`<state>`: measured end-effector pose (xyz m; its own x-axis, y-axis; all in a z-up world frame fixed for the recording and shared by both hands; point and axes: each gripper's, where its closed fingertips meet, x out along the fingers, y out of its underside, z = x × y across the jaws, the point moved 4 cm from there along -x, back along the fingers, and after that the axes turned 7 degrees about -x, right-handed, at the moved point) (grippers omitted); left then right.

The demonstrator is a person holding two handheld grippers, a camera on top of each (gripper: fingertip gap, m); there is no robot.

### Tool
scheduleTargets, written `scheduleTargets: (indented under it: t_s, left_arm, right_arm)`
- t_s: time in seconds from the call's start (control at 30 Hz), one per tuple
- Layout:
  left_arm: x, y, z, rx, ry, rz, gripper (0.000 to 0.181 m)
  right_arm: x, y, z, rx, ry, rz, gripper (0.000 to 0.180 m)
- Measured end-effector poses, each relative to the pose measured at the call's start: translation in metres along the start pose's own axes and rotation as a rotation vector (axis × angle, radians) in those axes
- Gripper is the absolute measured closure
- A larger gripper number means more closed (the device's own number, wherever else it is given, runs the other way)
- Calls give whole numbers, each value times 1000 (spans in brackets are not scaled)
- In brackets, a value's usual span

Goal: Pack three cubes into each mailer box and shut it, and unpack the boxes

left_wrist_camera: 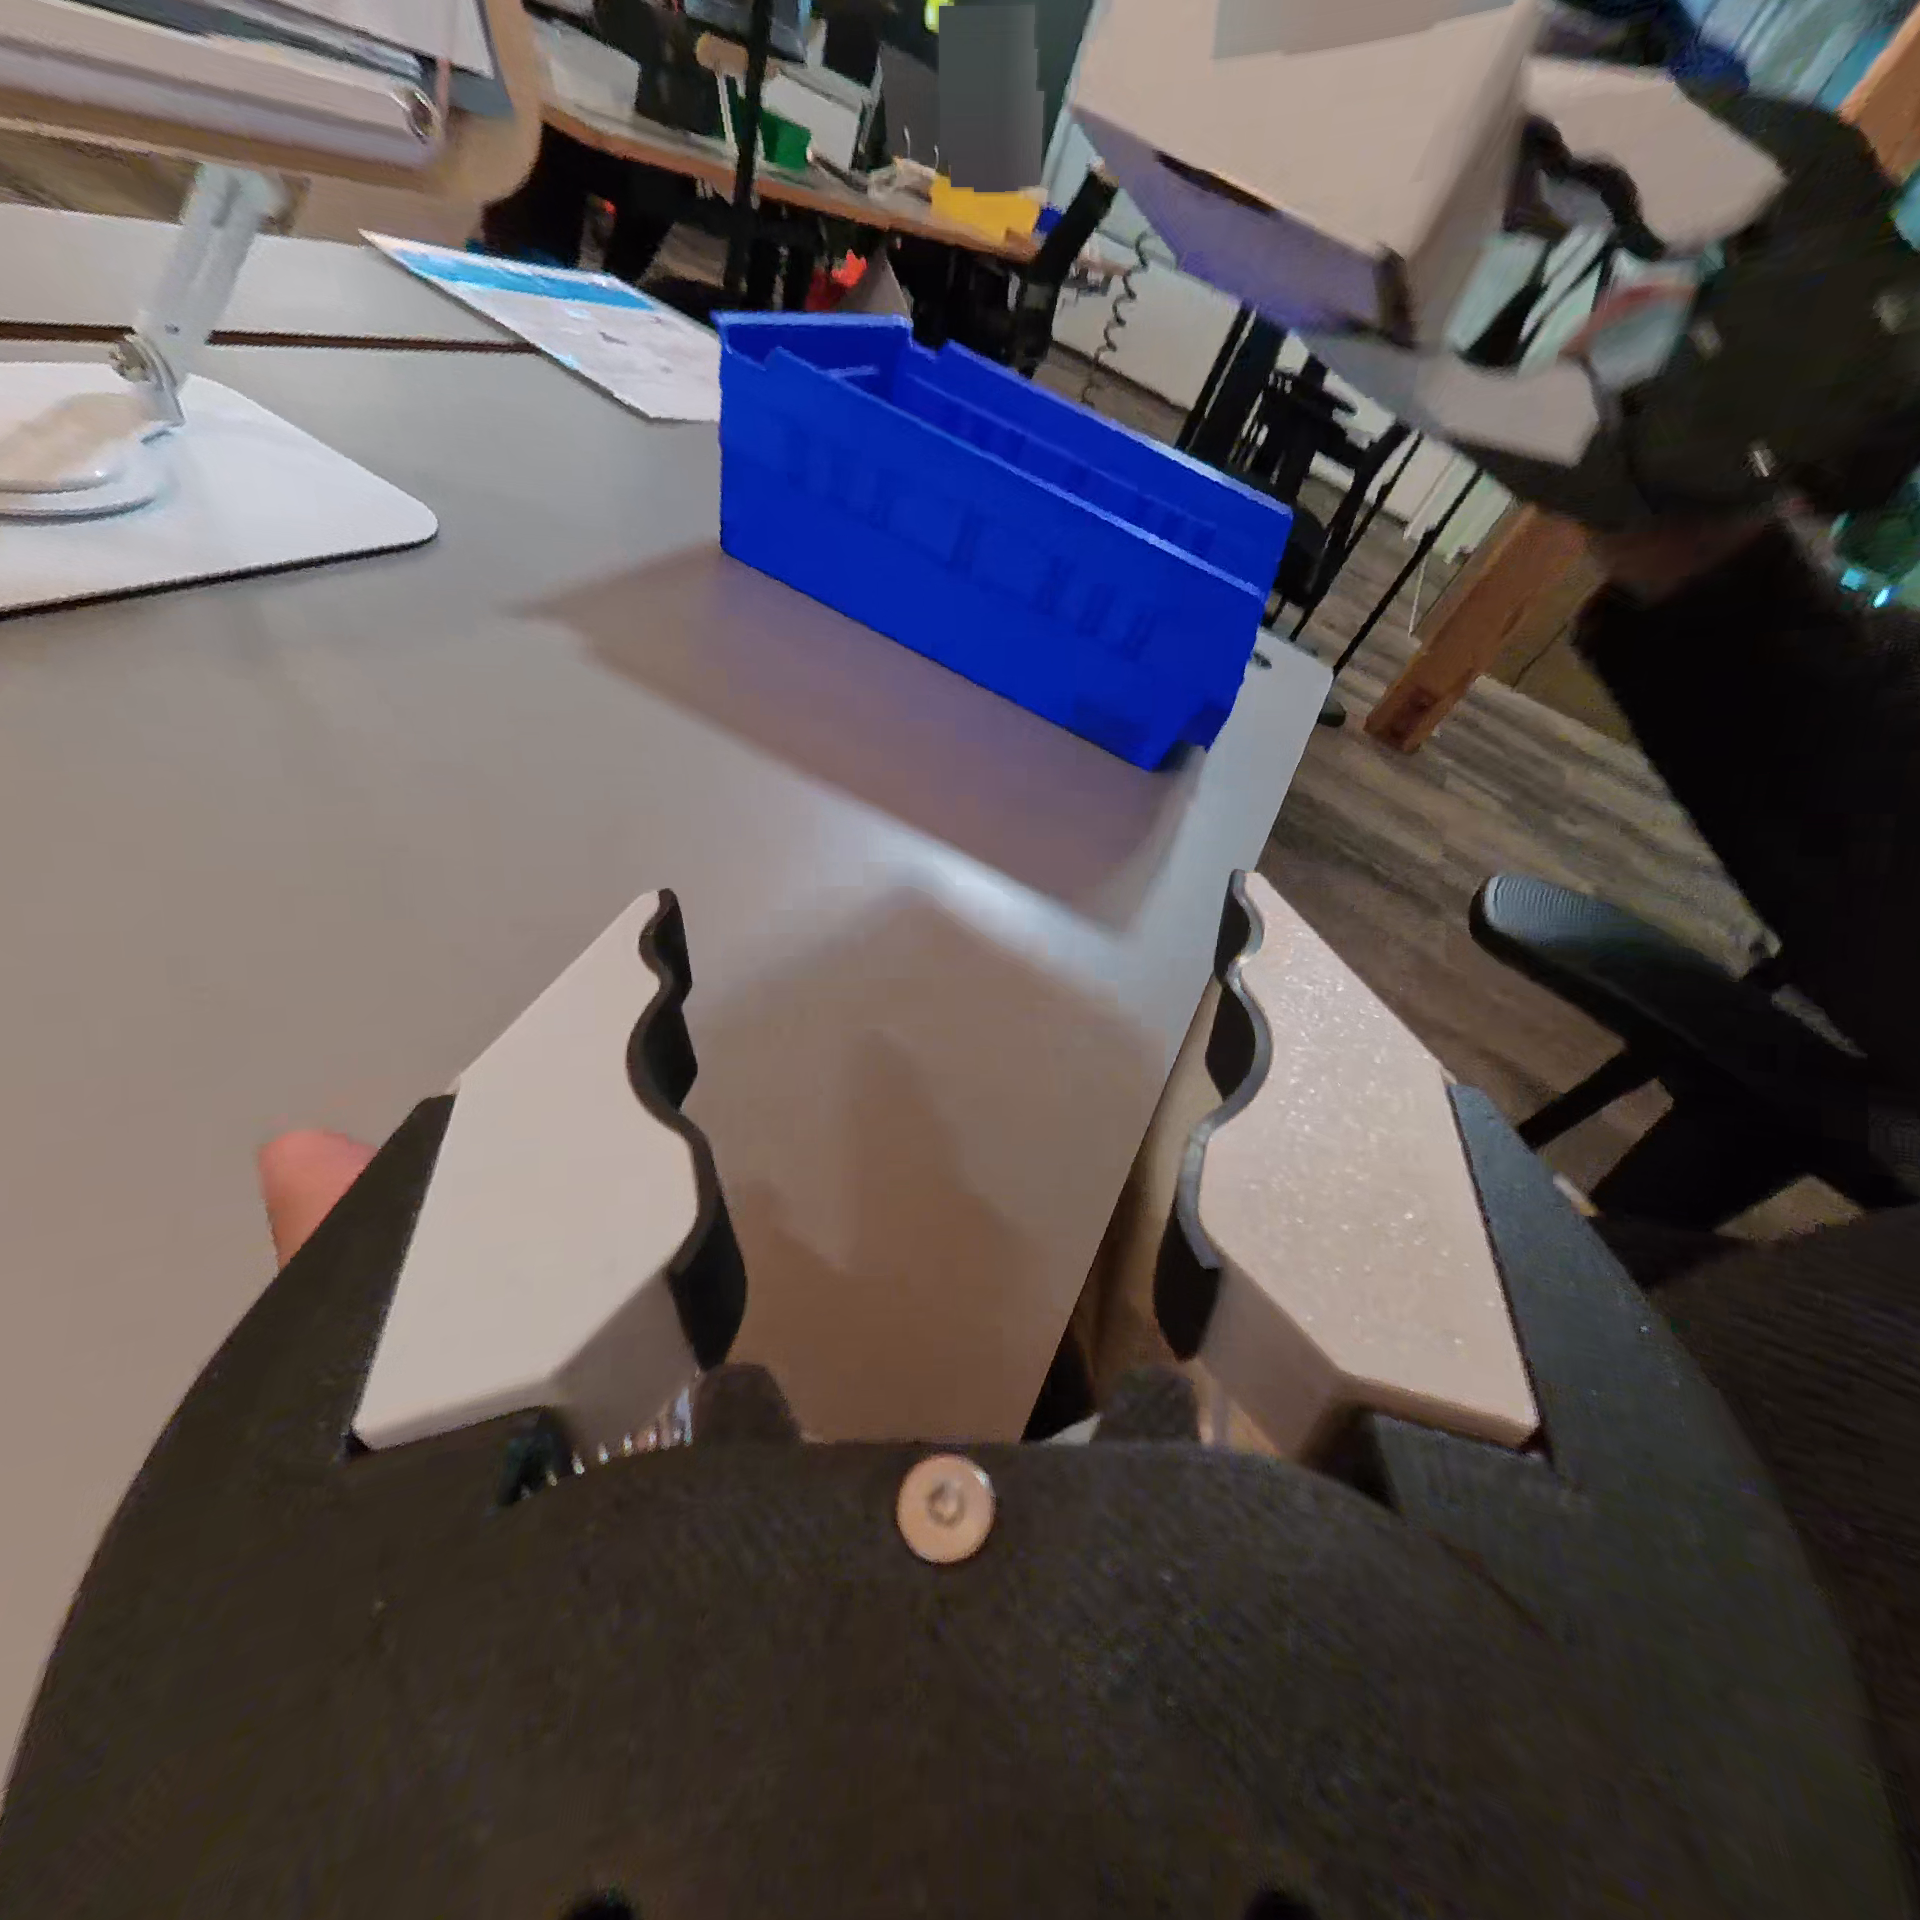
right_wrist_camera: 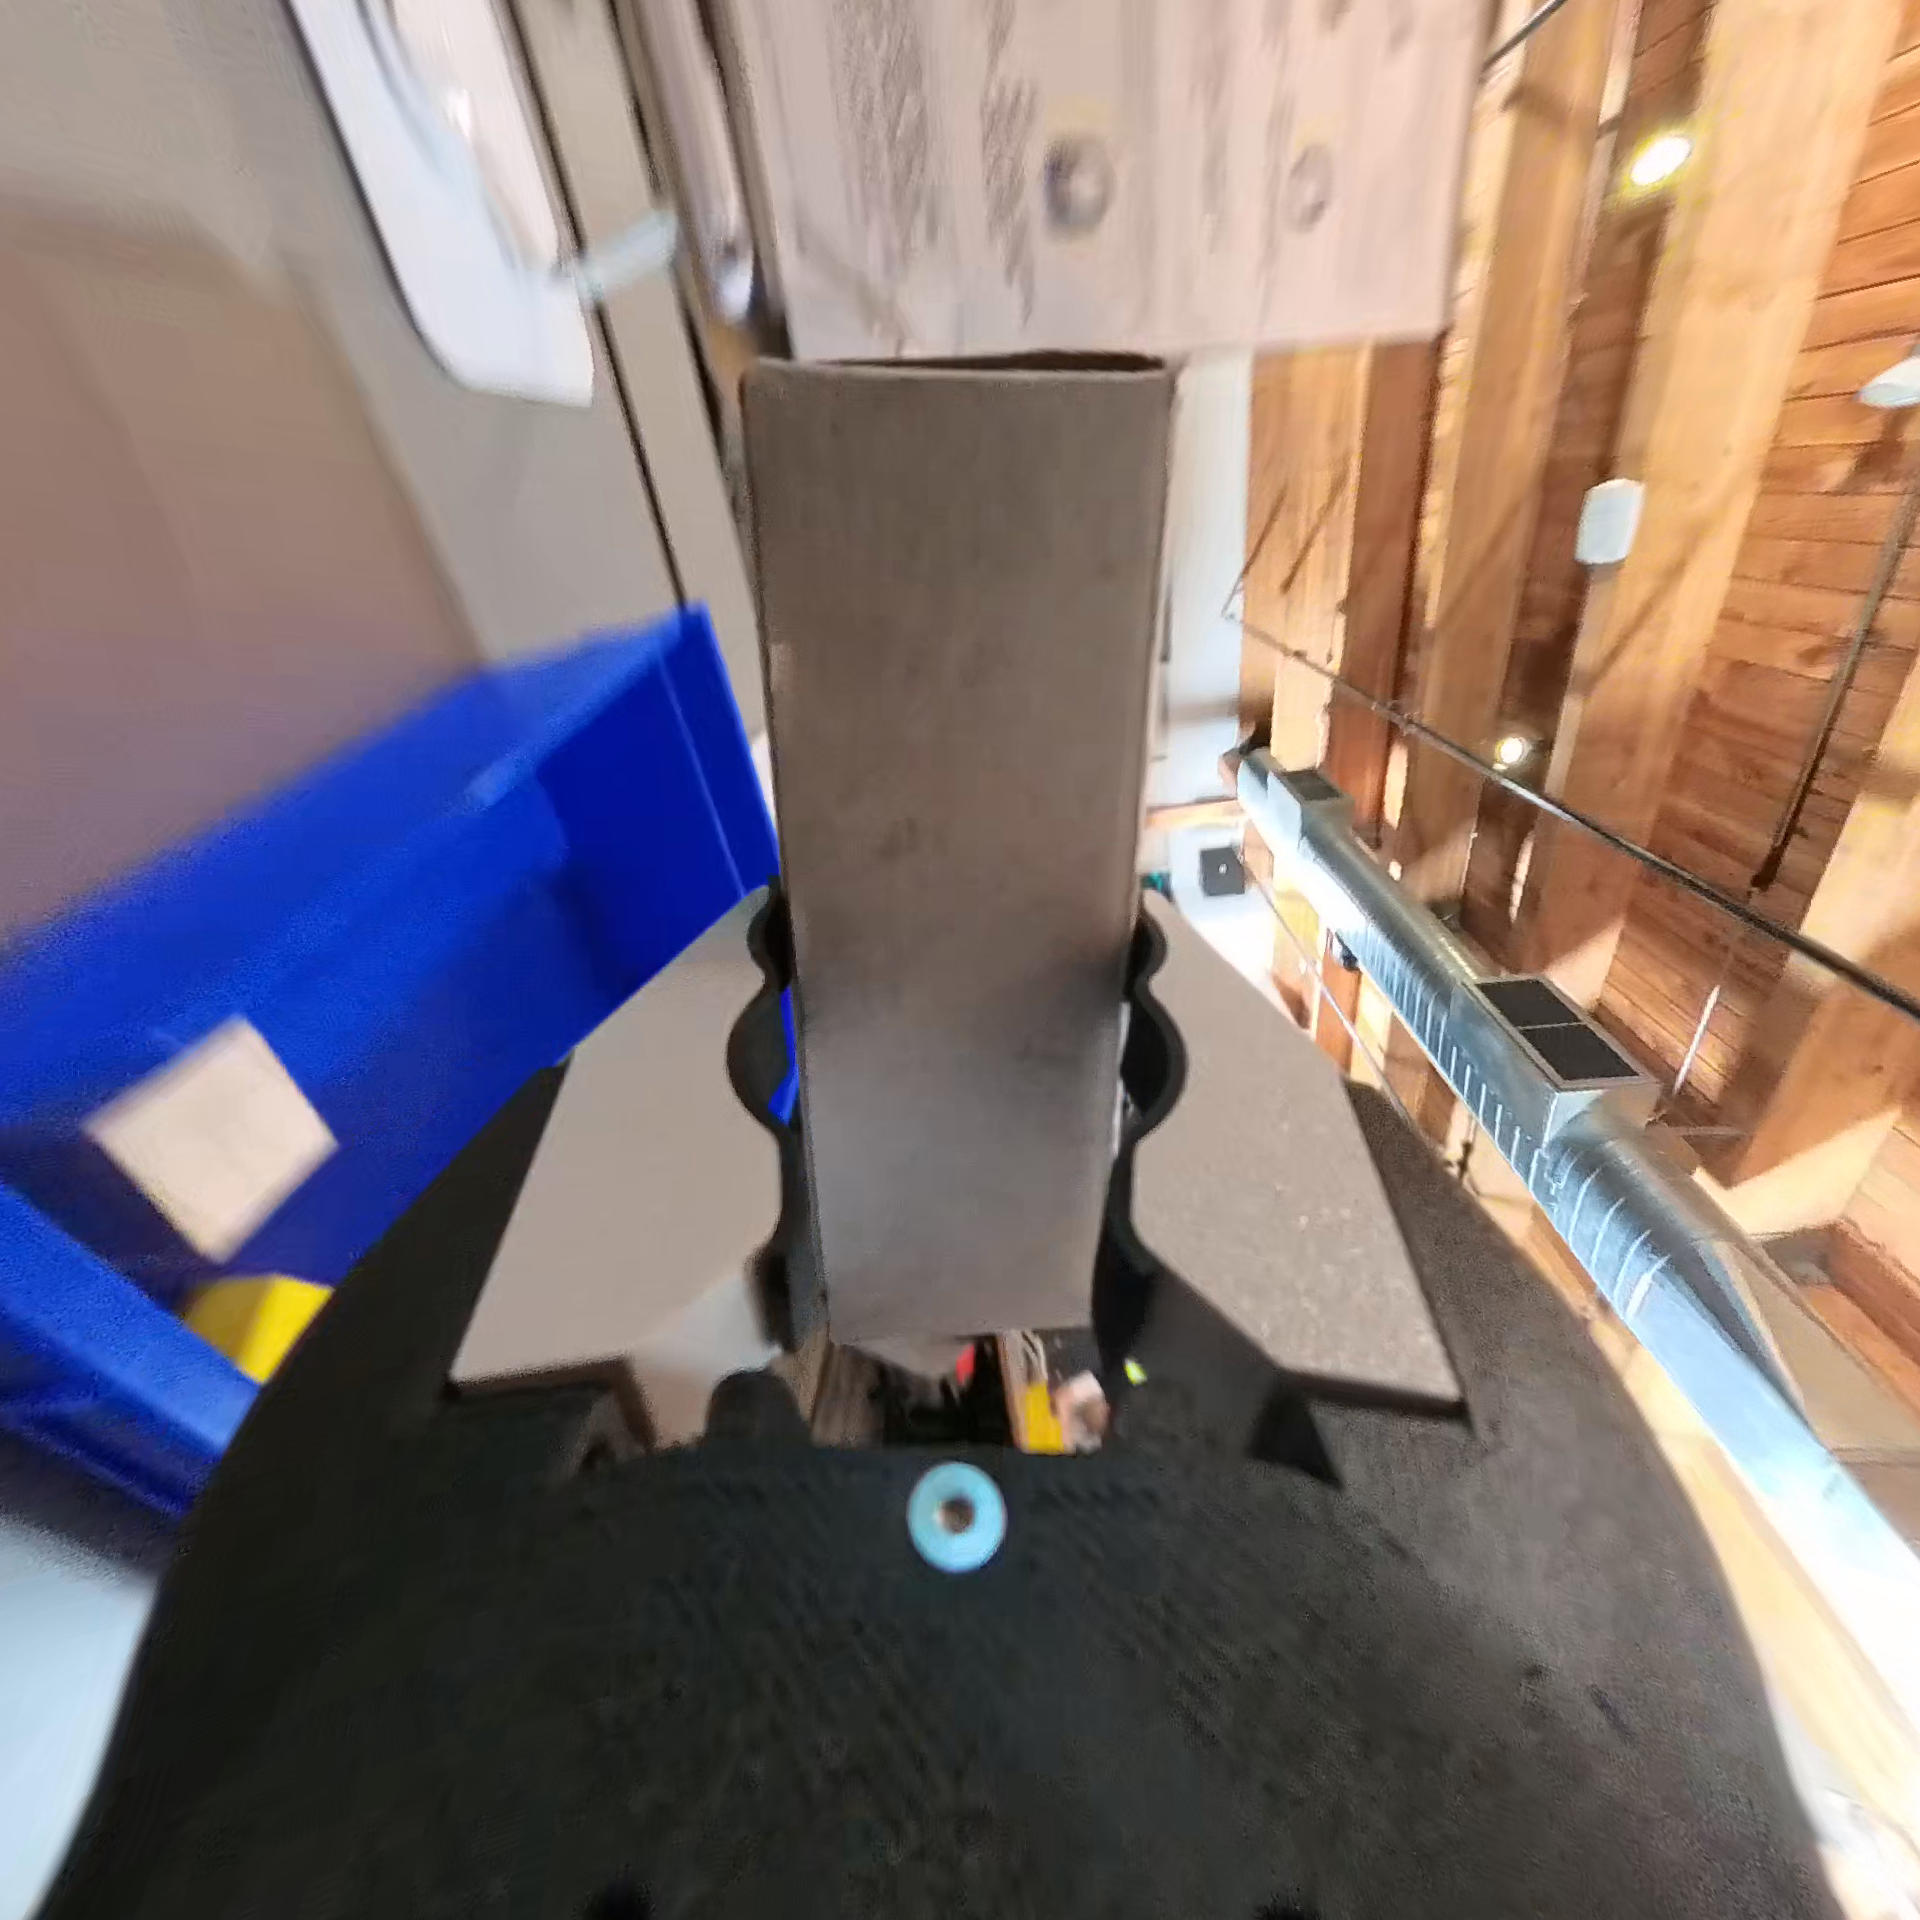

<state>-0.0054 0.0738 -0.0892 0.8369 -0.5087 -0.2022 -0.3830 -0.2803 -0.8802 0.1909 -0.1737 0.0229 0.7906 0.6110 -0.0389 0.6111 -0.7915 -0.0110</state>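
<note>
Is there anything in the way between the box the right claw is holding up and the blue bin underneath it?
Nothing visible does. The right claw is shut on the mailer box in open air above the blue bin. The left claw is open, low over the table and apart from the bin.

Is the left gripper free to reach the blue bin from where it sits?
Probably yes: the left gripper is open and empty, and only bare table lies between it and the blue bin.
</note>
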Motion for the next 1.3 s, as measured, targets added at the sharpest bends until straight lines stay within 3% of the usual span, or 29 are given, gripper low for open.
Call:
scheduleTargets:
  t_s: [0.1,0.2,0.4,0.6,0.8,1.03,1.13,1.3]
  left_arm:
    - [7,11,-4,72,-13,65,78]
    - [12,18,-8,109,-8,100,78]
    - [14,22,-5,113,-13,117,78]
    - [12,22,-4,106,-18,122,79]
    - [12,25,-1,98,-29,142,79]
    - [-5,4,-15,110,-39,146,75]
    - [-47,-30,-15,209,-112,146,74]
    - [-157,-111,52,411,-517,96,69]
  right_arm:
    - [45,53,25,-106,-125,74,116]
    - [80,79,57,-182,-248,77,116]
    - [123,75,113,-253,-394,10,116]
    - [149,96,144,-97,-513,122,108]
    - [123,113,139,58,-647,202,76]
    - [66,121,93,349,-616,158,76]
    - [36,99,64,593,-586,28,81]
    - [-7,40,17,896,-559,-246,80]
